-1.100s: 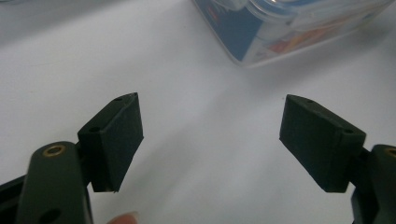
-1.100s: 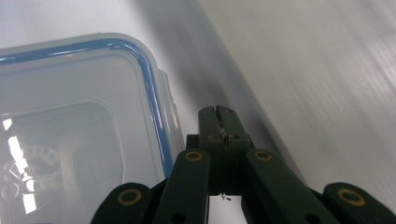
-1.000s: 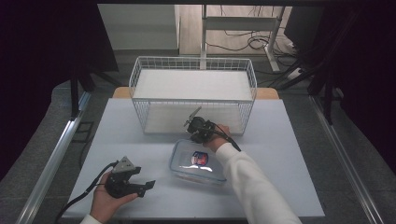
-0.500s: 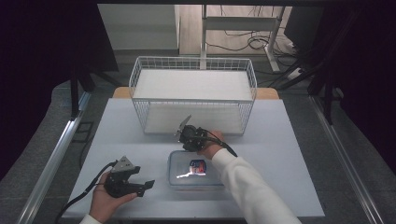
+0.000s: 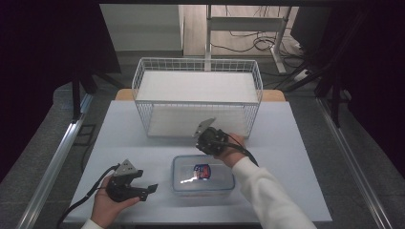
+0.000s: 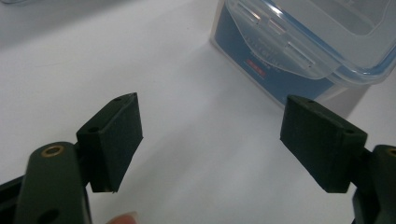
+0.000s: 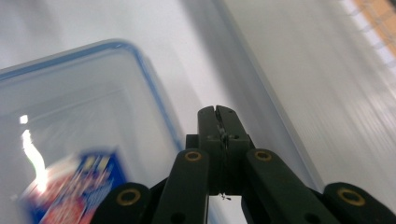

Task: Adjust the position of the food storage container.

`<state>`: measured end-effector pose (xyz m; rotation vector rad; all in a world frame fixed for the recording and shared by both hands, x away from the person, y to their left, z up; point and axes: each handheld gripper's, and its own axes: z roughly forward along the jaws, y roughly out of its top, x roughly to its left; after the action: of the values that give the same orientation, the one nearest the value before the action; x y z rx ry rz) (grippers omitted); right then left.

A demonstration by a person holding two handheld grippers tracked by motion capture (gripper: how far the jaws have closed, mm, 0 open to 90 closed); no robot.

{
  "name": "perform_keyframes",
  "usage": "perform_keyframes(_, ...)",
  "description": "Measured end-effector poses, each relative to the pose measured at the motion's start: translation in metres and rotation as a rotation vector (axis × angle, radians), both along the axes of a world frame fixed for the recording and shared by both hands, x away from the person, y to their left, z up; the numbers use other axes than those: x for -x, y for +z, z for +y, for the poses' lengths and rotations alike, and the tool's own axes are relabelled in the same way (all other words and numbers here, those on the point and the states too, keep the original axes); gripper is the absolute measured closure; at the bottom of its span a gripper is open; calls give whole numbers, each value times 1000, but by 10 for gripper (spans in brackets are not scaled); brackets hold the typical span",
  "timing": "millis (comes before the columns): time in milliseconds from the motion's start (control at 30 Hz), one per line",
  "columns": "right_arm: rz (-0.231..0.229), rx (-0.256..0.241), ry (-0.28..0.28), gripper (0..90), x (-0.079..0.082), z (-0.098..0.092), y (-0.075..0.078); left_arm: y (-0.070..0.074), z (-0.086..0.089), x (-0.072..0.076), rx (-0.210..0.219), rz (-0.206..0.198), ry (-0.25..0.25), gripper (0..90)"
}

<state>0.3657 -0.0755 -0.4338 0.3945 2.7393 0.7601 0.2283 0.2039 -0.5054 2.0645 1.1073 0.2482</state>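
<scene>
A clear lidded plastic container [image 5: 204, 173] lies flat on the white surface [image 5: 296, 143], in front of a white wire basket [image 5: 198, 98]. The right gripper [image 5: 208, 138], jaws pressed together and empty, hangs just beyond the container's far edge. The left gripper [image 5: 148, 189] rests left of the container, jaws wide apart.

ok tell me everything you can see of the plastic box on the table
The plastic box is a clear, rounded-corner rectangular tub with a blue-rimmed lid on and a side latch folded down. A red and blue label shows through the lid, which catches a glare. It sits flat on the white table, in front of the wire basket. The left gripper, jaws open, is beside it without touching. The right gripper, jaws shut, is at its far edge; contact cannot be told.
</scene>
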Motion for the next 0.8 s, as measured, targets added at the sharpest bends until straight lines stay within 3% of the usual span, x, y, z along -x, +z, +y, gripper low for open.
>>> perform_keyframes(200, -21, -123, -105, 870, 35, -62, 11, 1, 0, 1, 25, 2, 11, 204)
perform_keyframes(400, -15, -237, -201, 863, 65, -117, 0, 0, -2, 1, 32, 9, 25, 202)
perform_keyframes(467, -1, -278, -224, 863, 73, -130, -4, 0, -2, 1, 31, 11, 25, 202)
perform_keyframes(533, 42, -312, -252, 844, 79, -145, -12, 1, -3, 1, 40, 11, 29, 202)
perform_keyframes(600, 64, -315, -269, 795, 81, -154, -18, 0, -2, 1, 36, 12, 30, 201)
perform_keyframes(700, 133, -372, -337, 561, 81, -164, -24, 1, -2, 2, 61, 20, 27, 200)
perform_keyframes(800, 168, -425, -399, 380, 77, -166, -23, 3, -2, 3, 97, 25, 18, 200)
